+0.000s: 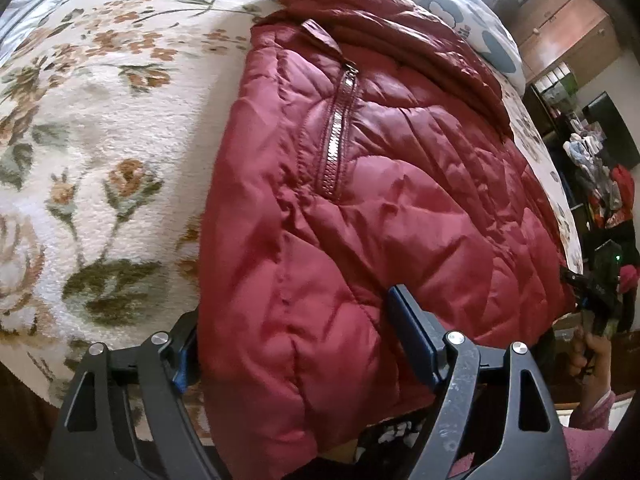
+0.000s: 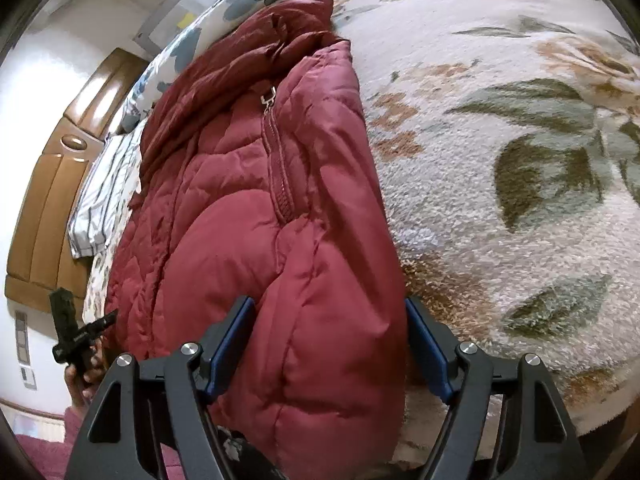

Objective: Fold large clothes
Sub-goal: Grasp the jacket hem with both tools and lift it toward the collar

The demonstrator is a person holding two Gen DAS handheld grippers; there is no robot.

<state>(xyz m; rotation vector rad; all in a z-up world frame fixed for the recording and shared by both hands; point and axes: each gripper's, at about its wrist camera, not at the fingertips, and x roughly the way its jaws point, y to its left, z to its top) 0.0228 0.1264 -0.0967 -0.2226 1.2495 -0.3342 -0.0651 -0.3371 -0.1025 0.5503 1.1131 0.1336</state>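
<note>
A dark red quilted puffer jacket lies folded on a floral blanket; its pocket zip faces up. My left gripper is open, its blue-padded fingers straddling the jacket's near edge, which hangs over the bed's side. In the right wrist view the same jacket fills the middle, and my right gripper is open with its fingers on either side of the jacket's near corner. Neither gripper pinches the fabric. Each gripper shows small in the other's view, at the right edge and lower left.
Patterned pillows lie beyond the jacket by a wooden headboard. Wooden cabinets and a cluttered shelf stand off the bed's far side. The floral blanket spreads wide beside the jacket.
</note>
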